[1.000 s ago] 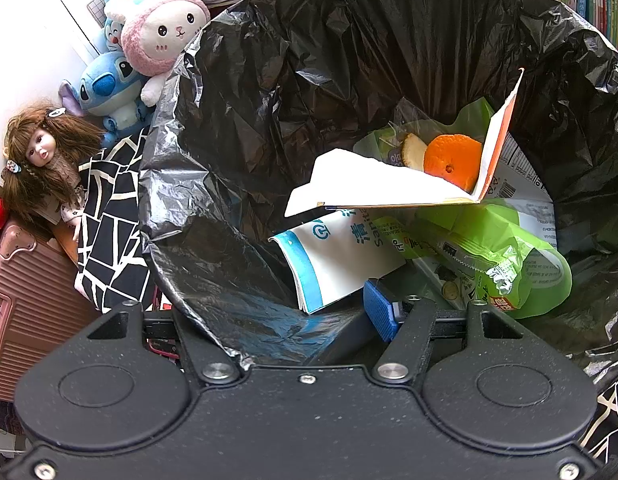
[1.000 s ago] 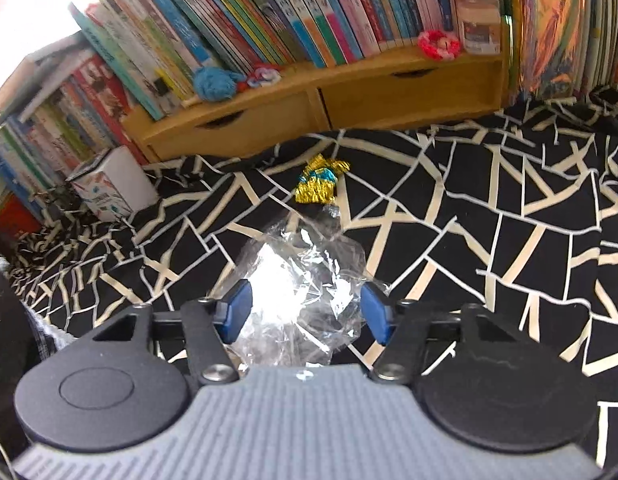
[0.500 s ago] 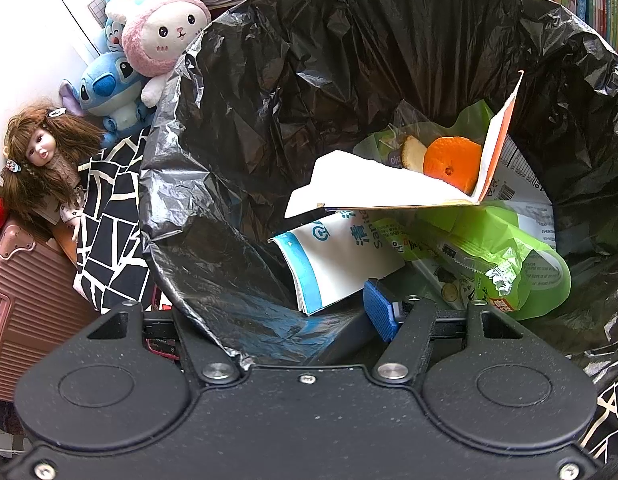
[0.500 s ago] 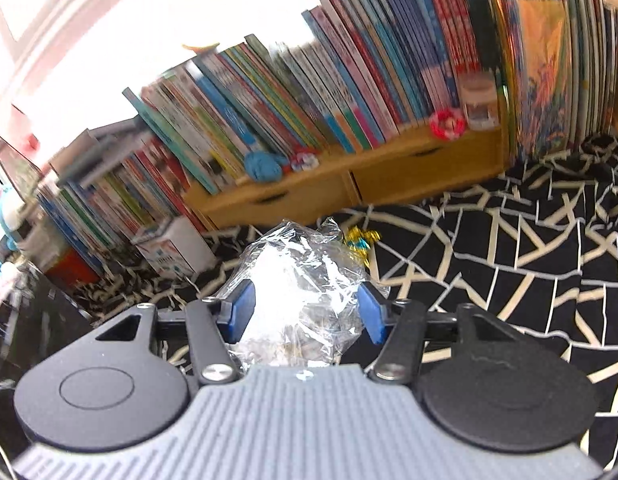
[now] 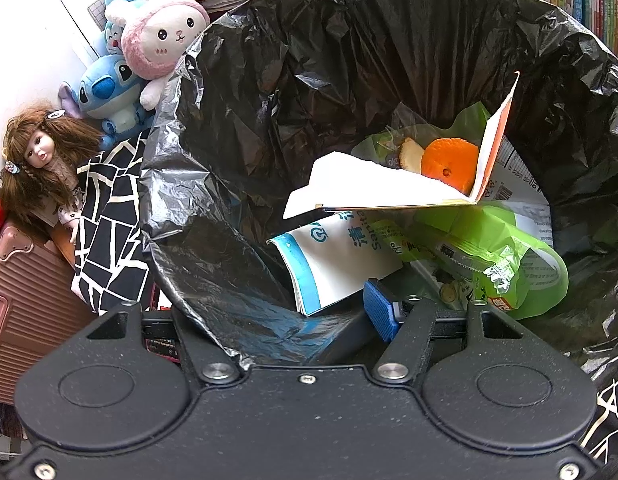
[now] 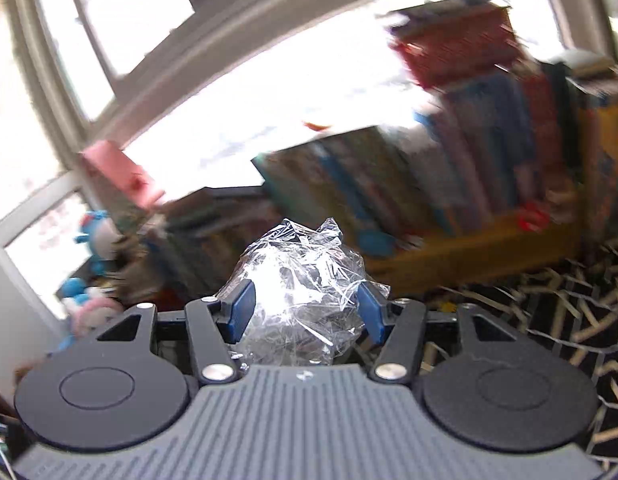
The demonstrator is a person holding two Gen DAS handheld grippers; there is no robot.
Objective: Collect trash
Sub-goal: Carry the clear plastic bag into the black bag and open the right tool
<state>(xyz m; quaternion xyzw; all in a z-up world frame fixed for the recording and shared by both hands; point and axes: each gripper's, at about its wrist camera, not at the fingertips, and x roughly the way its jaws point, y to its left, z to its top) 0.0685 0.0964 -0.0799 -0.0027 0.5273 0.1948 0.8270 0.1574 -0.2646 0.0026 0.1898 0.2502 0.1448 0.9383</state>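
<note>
Right now my right gripper (image 6: 305, 312) is clamped on a crumpled wad of clear plastic wrap (image 6: 299, 300), blue pads (image 6: 242, 306) pressing both sides, up in the air w/ blurred bookshelf (image 6: 449, 200) & window behind. My left gripper (image 5: 309, 320) pinches the near rim of the black bin bag (image 5: 269, 92): one blue pad (image 5: 379, 312) inside, other finger hidden outside the film. Bag's mouth is wide; inside lie an orange peel (image 5: 449, 164), folded card (image 5: 389, 184), green wrapper (image 5: 501, 252), blue-white packet (image 5: 333, 260). Plush toys (image 5: 149, 60) & a doll (image 5: 41, 156) sit left of the bag.
</note>
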